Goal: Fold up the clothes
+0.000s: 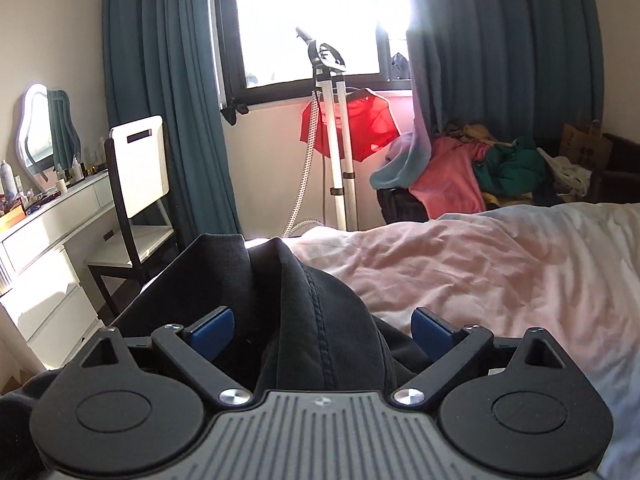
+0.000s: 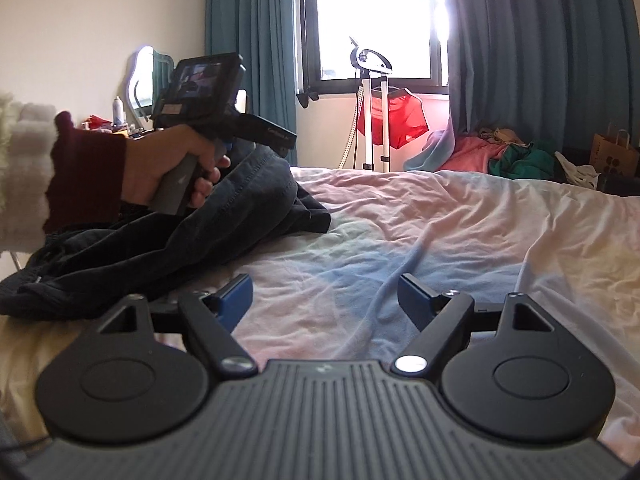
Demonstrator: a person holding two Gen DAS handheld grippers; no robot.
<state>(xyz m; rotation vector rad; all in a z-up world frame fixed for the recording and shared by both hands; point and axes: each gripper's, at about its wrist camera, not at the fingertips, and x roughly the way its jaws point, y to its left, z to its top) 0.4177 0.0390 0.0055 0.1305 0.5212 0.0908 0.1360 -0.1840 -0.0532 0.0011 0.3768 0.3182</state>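
Lying bunched at the near left edge of the bed, the dark jeans sit directly ahead of and partly between the fingers of the left gripper, and well off to the left of the right gripper. Both grippers have their blue-padded fingers spread wide: the left one straddles a raised hump of denim without pinching it, so far as the left wrist view shows, while the right one hovers over bare sheet with nothing between its fingers. The jeans look like thick, stiff-ish cotton denim with a stitched seam running up the fold just ahead of the left gripper; they should feel fairly heavy, hold a crease well and not slip much against the pads, though a bulky fold may be too thick to bite cleanly. A likely good hold is a single layer at the waistband or a leg hem, one end per gripper, so the weight hangs straight. The sheet beneath is soft, rumpled, pale pink fading to blue, and could be caught by accident. Beyond the bed, ahead and to the right, a heap of clothes in pink, green and blue waits.
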